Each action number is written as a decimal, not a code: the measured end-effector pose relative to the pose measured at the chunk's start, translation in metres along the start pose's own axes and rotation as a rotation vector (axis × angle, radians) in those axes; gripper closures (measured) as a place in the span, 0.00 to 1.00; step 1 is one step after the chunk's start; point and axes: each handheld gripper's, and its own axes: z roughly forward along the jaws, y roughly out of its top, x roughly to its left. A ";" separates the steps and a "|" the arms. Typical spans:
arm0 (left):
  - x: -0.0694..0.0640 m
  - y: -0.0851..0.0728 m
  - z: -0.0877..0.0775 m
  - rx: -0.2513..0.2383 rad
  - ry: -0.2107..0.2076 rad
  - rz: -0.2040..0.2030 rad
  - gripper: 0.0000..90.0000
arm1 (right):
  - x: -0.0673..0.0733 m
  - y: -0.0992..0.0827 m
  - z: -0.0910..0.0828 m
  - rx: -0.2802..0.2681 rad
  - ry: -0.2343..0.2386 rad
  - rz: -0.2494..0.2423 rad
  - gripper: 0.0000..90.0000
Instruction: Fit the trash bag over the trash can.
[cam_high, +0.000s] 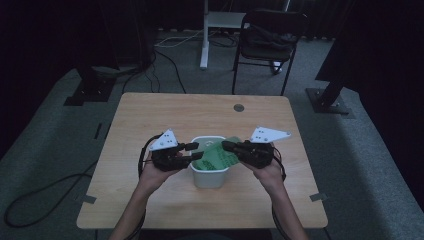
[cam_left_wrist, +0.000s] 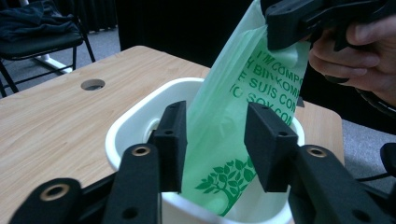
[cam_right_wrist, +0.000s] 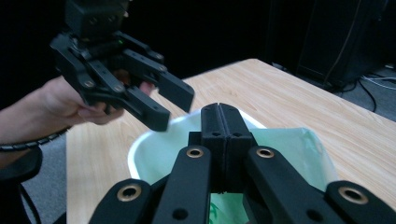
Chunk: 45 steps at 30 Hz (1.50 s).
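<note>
A small white bin (cam_high: 209, 176) stands on the wooden table (cam_high: 150, 115) near its front edge. A green compostable bag (cam_high: 216, 158) with dark green print hangs partly inside the bin (cam_left_wrist: 135, 116), its top held up and to the right. My right gripper (cam_high: 226, 145) is shut on the bag's upper edge (cam_left_wrist: 275, 51); its jaws press together in the right gripper view (cam_right_wrist: 224, 126). My left gripper (cam_high: 196, 151) is open over the bin's left rim, one jaw on each side of the bag (cam_left_wrist: 224, 140) without touching it.
A round cable hole (cam_high: 239, 107) sits in the table's far side. Beyond the table stand a black folding chair (cam_high: 265, 42) and a white post (cam_high: 204, 35). Cables (cam_high: 50, 190) trail on the grey carpet at the left.
</note>
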 end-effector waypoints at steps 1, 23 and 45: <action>0.000 0.000 0.001 0.000 0.001 0.003 0.70 | 0.000 0.001 0.000 -0.004 0.005 0.003 1.00; -0.012 0.010 0.014 0.007 0.001 0.065 0.77 | 0.007 0.008 0.006 -0.020 0.040 0.005 1.00; -0.016 0.013 0.018 -0.002 0.043 0.096 1.00 | 0.008 0.007 0.010 -0.031 0.070 0.017 1.00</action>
